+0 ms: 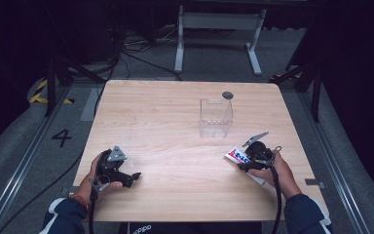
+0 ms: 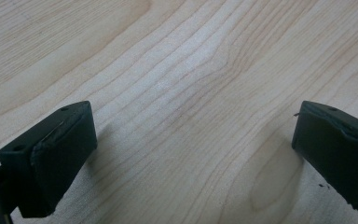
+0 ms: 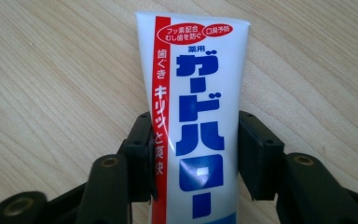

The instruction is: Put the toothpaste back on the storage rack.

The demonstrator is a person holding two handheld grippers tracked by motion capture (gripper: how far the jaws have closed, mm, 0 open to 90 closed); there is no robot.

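Right hand-held gripper: clenched on the tube, one jaw pressing each long edge about mid-length. The tube is a white toothpaste tube with a red side band and blue lettering. In the high view it sits at the near right of the counter, its flat crimped end pointing away from me and toward the left, the rest covered by my right hand-held gripper and my hand. Whether the tube rests on the wood or is just off it, I cannot tell.

Left hand-held gripper: released, jaws standing wide apart over bare wood, nothing between them. In the high view it lies at the near left of the counter, well apart from the tube.

A clear box, open at the top and apparently empty, stands upright beyond the tube, toward the far middle of the counter. A small dark disc lies just behind it.

Assessment: the step in hand is the grasp on the tube, which looks secured. The likely destination is the clear box. The next move calls for lifting the tube clear of the wood, carrying it forward and left above the box rim, and tipping it upright so that it enters lengthwise; the opening looks narrow, so alignment matters.
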